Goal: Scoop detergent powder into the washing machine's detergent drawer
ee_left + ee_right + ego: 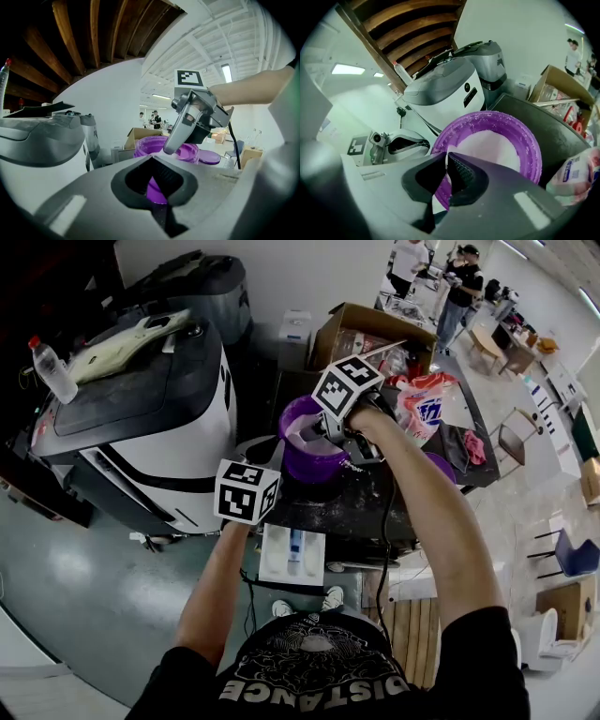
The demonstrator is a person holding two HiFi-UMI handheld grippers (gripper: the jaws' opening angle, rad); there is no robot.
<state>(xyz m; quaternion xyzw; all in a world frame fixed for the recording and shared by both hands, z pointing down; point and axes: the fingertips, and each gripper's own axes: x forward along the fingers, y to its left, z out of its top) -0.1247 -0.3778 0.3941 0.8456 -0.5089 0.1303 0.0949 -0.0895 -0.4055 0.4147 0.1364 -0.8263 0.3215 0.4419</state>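
Observation:
A purple tub [314, 465] of white powder [492, 145] stands on a dark machine top [361, 507]. Below its front edge the white detergent drawer [292, 556] is pulled out. My right gripper [328, 423] reaches down into the tub. In the right gripper view its jaws [446, 159] are shut on a thin white scoop handle, and the scoop itself is hidden. My left gripper [262, 486] sits just left of the tub above the drawer. Its jaws are shut [151, 158], with only the tub [145, 145] showing through the notch between them.
A grey and white appliance [141, 427] with a plastic bottle [54, 371] on it stands to the left. The tub's purple lid [441, 465] lies to the right. A detergent bag [422, 409] and a cardboard box [375, 334] sit behind. People stand far back.

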